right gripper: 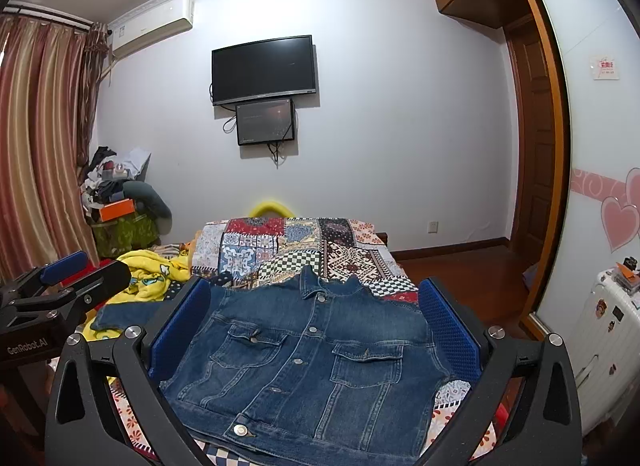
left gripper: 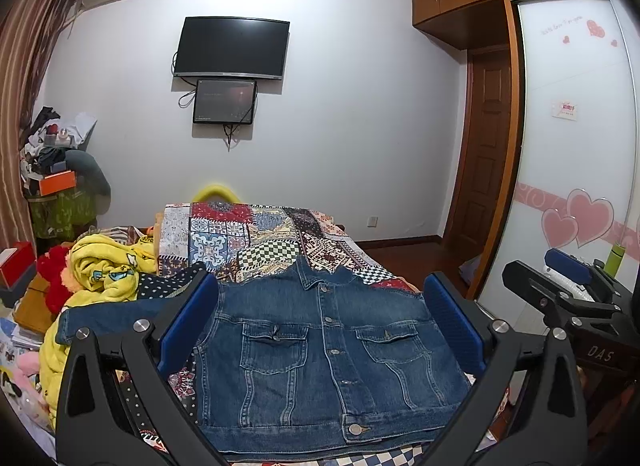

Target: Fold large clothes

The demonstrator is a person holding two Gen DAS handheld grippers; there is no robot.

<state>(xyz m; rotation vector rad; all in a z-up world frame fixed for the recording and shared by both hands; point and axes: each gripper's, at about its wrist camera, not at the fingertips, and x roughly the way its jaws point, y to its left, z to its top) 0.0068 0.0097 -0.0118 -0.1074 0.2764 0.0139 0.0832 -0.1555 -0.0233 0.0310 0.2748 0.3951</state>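
Left gripper [left gripper: 320,318] and right gripper [right gripper: 314,318] are held wide open, nothing gripped or touched. A patchwork bedspread [left gripper: 256,238] is seen under a wall television [left gripper: 232,47]. A denim jacket [right gripper: 312,362] is laid flat, buttoned, front up, one sleeve out to the left.

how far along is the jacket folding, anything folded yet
Done: the denim jacket is spread front-up and buttoned on the patchwork bedspread. No fold is visible on the body, and one sleeve lies stretched out to the side. In hand: nothing; the left gripper and right gripper are both open above the jacket, not touching it. Left: fold in the sleeves, then the body.
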